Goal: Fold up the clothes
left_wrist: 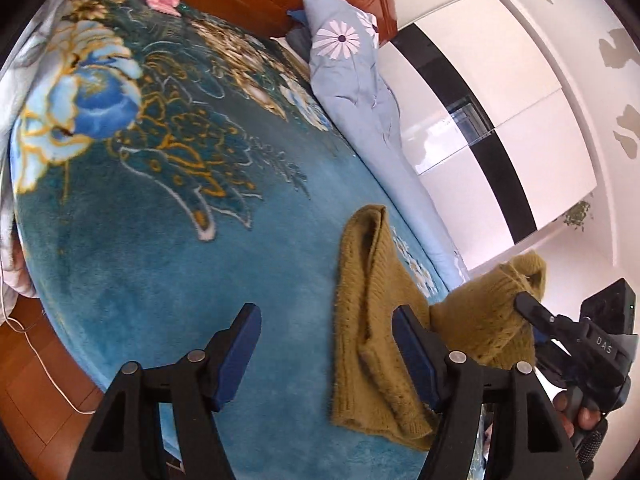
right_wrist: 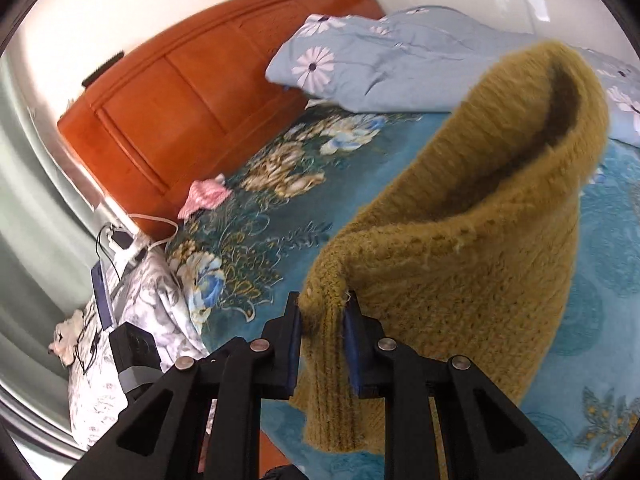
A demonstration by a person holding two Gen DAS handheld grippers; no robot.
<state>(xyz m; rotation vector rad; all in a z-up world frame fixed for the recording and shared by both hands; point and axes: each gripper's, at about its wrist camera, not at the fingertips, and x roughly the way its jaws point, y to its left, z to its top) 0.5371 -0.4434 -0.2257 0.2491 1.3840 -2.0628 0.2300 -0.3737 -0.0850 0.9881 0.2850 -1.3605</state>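
Cut off at the lower edge of the right wrist view: the bottom of the olive knit sweater [right_wrist: 460,264], hanging below the right claw [right_wrist: 323,316] and out of sight behind its black arms. Hidden too, in the left wrist view, the stretch of sweater [left_wrist: 372,320] behind the inner finger [left_wrist: 412,352] of the left claw [left_wrist: 324,320]. Blurred beyond telling: sleeves, neckline, front or back. Held up at one ribbed edge, pinched tight between the right claw's blue pads, with the rest draped away toward 1 o'clock and curling into an open hollow at the far end. Long axis in the right wrist view from 7 o'clock up to 1 o'clock; in the left wrist view a folded band lying on the bed's teal floral blanket [left_wrist: 160,200], running from 6 o'clock toward 12, with a bunched corner lifted at 4 o'clock by the right claw [left_wrist: 524,300]. Fuzzy, chunky knit, mustard-olive, ribbed along the gripped hem. Left claw spread wide, gripping nothing, hovering over the blanket just left of the sweater. Toward 12 o'clock, a pale blue daisy-print quilt [right_wrist: 380,52] against the wooden headboard [right_wrist: 192,92].
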